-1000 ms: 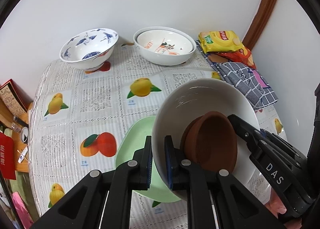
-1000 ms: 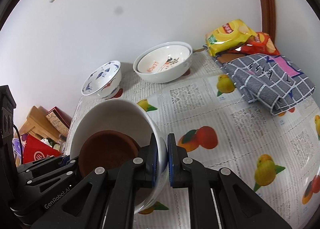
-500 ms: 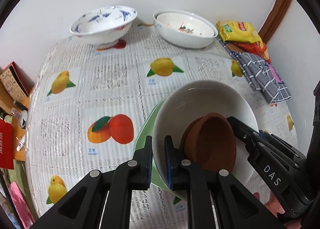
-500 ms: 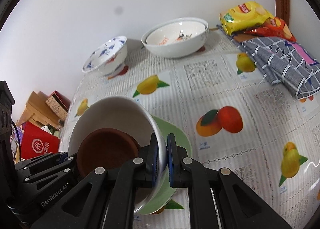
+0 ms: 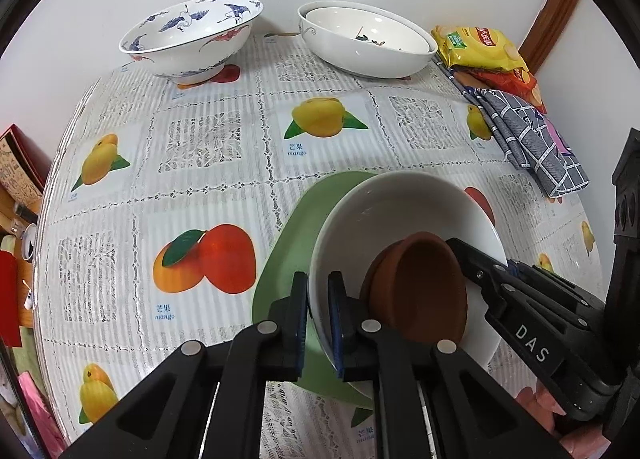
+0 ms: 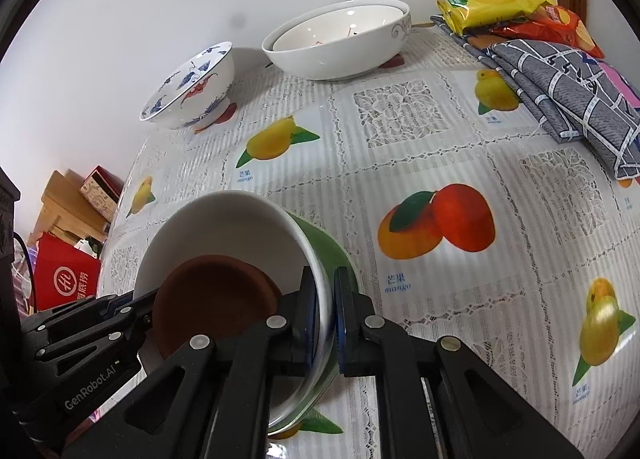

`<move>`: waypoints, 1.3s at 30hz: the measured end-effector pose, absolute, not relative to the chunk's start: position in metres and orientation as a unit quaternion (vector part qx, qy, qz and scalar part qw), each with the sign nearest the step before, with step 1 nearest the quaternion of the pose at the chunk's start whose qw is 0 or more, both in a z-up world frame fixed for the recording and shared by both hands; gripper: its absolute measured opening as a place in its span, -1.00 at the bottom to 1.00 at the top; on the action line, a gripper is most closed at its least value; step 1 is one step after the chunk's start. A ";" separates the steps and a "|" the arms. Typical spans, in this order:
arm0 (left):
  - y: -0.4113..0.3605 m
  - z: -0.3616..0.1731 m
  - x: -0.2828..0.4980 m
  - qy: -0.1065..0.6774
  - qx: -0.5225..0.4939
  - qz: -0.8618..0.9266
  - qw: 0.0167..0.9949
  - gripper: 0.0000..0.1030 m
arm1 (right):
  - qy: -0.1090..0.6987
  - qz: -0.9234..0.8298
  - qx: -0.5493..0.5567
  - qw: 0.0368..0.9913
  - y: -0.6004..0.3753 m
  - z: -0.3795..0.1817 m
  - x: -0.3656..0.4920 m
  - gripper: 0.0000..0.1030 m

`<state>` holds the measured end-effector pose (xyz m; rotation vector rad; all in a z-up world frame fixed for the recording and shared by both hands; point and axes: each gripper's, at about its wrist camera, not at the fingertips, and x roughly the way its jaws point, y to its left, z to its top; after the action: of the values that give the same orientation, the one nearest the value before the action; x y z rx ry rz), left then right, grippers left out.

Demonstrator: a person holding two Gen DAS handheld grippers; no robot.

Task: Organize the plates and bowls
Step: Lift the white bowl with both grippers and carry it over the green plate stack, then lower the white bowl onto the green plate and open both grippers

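The left gripper [image 5: 318, 315] is clamped on the near rim of a plain white ceramic bowl [image 5: 400, 207], one finger outside the wall and one inside. The right gripper [image 6: 327, 315] pinches the opposite rim of the same bowl the same way — both sets of jaws are closed tight on the thin wall. Inside the white bowl lies a small brown terracotta dish [image 5: 418, 291], tipped against the bowl's inner side. The bowl sits tilted over a flat pale green plate [image 5: 296, 243], which rests on the round table covered by a white lace-pattern plastic cloth printed with mangoes [image 5: 208, 139]; whether bowl and plate touch cannot be told.

In the left wrist view, with the bowl at the centre of the clock, a white porcelain bowl painted with blue cranes and red bats [image 5: 188, 39] stands at about 11 o'clock near the table's far edge. At 12 o'clock sit two nested white bowls with a grey scroll trim [image 5: 368, 43], the smaller inside the larger. At 1 o'clock a yellow crisp packet [image 5: 480, 47] lies on an orange one [image 5: 516, 83], just beside a folded grey checked cloth [image 5: 532, 143] at 2 o'clock.
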<state>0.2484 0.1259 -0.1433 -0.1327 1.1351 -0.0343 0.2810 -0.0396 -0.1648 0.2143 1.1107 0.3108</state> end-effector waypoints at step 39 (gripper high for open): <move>0.126 -0.103 0.198 0.492 -0.032 0.011 0.870 -0.46 | 0.494 0.162 0.046 0.853 -0.051 -0.133 0.239 -0.36</move>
<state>0.1978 0.1257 -0.1031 -0.0667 1.0294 0.0235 0.2388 -0.0512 -0.1333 0.0974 1.0397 0.3410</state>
